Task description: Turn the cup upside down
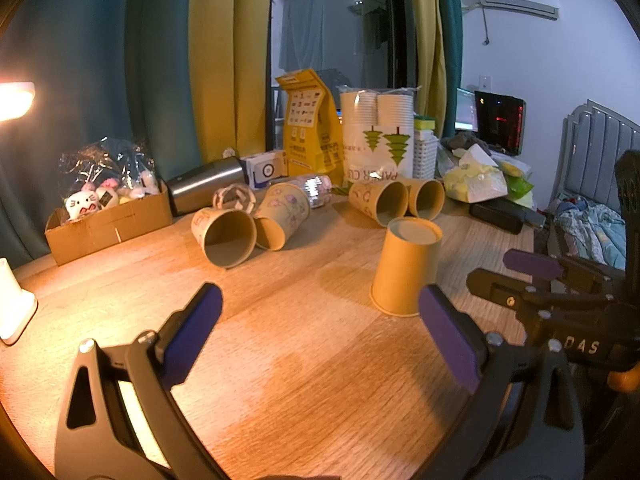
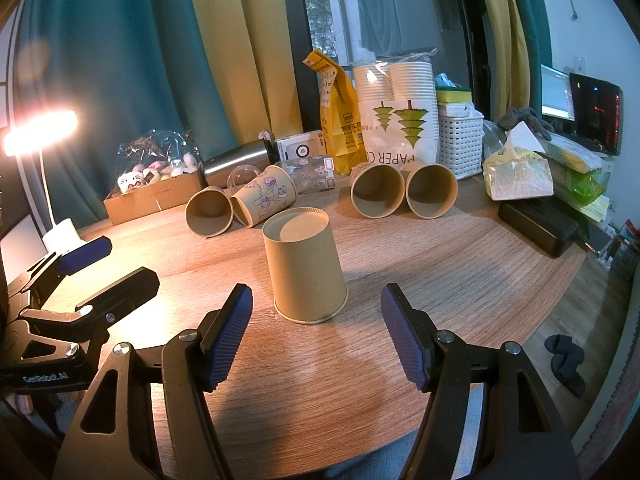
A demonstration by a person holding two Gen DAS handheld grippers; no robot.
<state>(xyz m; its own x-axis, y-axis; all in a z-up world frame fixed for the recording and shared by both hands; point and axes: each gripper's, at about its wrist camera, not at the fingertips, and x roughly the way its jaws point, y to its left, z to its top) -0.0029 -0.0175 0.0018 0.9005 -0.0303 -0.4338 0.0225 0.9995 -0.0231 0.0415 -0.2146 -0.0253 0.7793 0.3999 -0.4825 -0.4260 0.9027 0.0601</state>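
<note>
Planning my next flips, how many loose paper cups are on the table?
5. One cup stands upside down, nearest the tongs. Two lie at back left, two at back right. The wrapped stacks aren't counted; others may be hidden.

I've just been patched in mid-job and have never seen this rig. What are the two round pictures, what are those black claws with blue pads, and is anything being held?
There is no robot arm: a person holds a hand-held gripper in each hand, and each carries a fisheye camera looking forward along its jaws. One picture comes from the left gripper, the other from the right gripper. Each view also catches the other gripper at its edge.

Both stand open and hold nothing.

On the wooden table one plain paper cup stands upside down, base up, just ahead of the right gripper's open jaws and not touched by them. Behind it four more cups lie on their sides: a plain one beside a flower-printed one, and a pair to the right. Further back are packs of paper cups, a cardboard box and a lit lamp.
</note>
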